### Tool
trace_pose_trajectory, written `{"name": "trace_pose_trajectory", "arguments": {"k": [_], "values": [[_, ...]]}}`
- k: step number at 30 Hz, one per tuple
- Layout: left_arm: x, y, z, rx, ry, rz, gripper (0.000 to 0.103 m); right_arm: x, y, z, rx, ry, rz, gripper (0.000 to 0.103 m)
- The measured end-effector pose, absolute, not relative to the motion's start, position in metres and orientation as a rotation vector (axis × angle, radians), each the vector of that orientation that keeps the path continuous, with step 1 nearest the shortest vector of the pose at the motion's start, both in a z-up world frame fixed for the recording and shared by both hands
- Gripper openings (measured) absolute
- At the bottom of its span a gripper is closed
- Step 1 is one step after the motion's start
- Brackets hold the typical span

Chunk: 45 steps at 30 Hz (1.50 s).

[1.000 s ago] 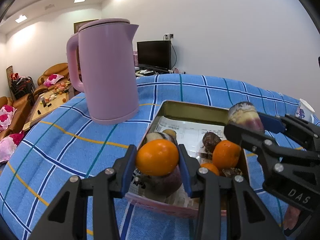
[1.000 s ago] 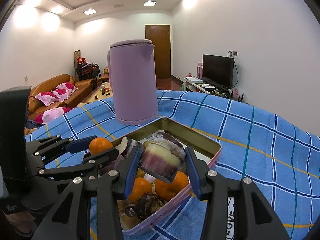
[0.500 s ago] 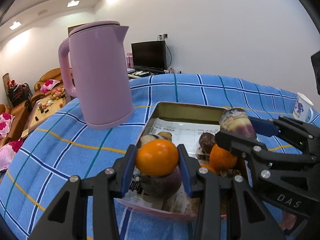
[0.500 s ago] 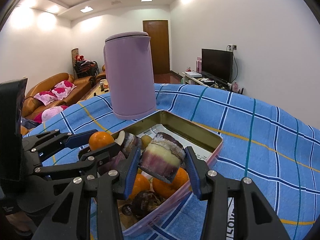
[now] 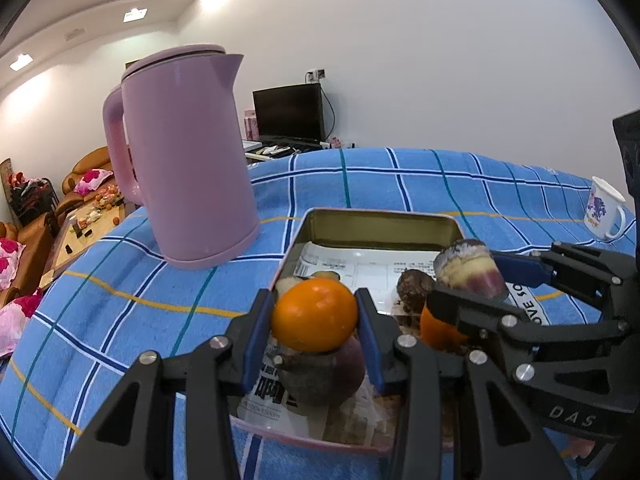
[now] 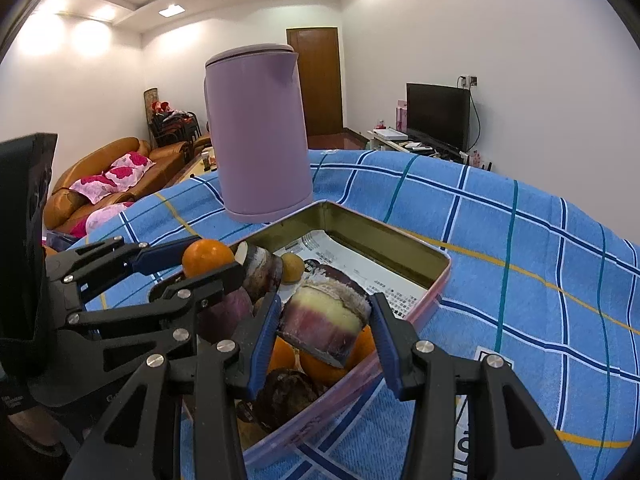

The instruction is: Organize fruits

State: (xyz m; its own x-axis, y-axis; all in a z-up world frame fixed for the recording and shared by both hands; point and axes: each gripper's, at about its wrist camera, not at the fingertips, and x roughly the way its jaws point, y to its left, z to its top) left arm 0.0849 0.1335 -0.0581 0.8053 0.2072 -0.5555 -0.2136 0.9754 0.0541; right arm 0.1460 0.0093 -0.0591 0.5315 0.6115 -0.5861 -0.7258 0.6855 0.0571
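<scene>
Two grippers hover over a rectangular tin on a blue checked tablecloth, and each hides part of what lies below.

Seen from the left wrist, the pink kettle stands at the left, just beside the tin's far left corner. The left gripper has its jaws closed around an orange, held above the tin's near left part. Under it a dark purplish fruit is half covered, and its kind is hard to tell. Printed paper lines the tin floor. Right of that, a brown round fruit and a second orange show only in part behind the right gripper. Far right, a white mug stands well apart, near the frame edge.

From the right wrist, the right gripper clamps a cut chunk with purple skin and pale yellow flesh over the tin's near end, covering the oranges beneath it. The tin's near corner is cut off by the fingers.

Compared with half a second ago, both grippers keep their loads clamped, and the kettle and tin sit a little farther right and lower in the left wrist view.
</scene>
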Motion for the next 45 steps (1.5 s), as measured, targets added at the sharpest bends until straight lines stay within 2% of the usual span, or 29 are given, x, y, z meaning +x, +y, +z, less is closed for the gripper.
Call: {"name": "trace_pose_trajectory", "arguments": {"k": [15, 18, 23, 27, 30, 32, 37, 40, 45], "values": [[0.083, 0.136, -0.055, -0.02, 0.584, 0.224, 0.044, 0.142, 0.007, -0.054, -0.205, 0.592, 0.841, 0.049], [0.082, 0.135, -0.053, -0.022, 0.58, 0.225, 0.044, 0.141, 0.005, -0.053, -0.199, 0.588, 0.842, 0.053], [0.08, 0.136, -0.05, -0.034, 0.572, 0.231, 0.055, 0.139, 0.001, -0.05, -0.187, 0.57, 0.837, 0.057], [0.077, 0.137, -0.047, -0.043, 0.572, 0.23, 0.059, 0.135, -0.002, -0.044, -0.182, 0.557, 0.839, 0.059], [0.07, 0.136, -0.042, -0.052, 0.554, 0.24, 0.072, 0.126, -0.008, -0.036, -0.177, 0.527, 0.83, 0.061], [0.065, 0.136, -0.037, -0.053, 0.537, 0.252, 0.08, 0.119, -0.014, -0.029, -0.177, 0.503, 0.805, 0.07], [0.057, 0.128, -0.026, -0.055, 0.513, 0.237, 0.082, 0.107, -0.028, -0.018, -0.172, 0.47, 0.768, 0.071], [0.051, 0.124, -0.022, -0.055, 0.498, 0.241, 0.093, 0.102, -0.039, -0.012, -0.157, 0.459, 0.753, 0.071], [0.043, 0.12, -0.016, -0.059, 0.484, 0.241, 0.093, 0.097, -0.054, -0.005, -0.136, 0.444, 0.722, 0.072]]}}
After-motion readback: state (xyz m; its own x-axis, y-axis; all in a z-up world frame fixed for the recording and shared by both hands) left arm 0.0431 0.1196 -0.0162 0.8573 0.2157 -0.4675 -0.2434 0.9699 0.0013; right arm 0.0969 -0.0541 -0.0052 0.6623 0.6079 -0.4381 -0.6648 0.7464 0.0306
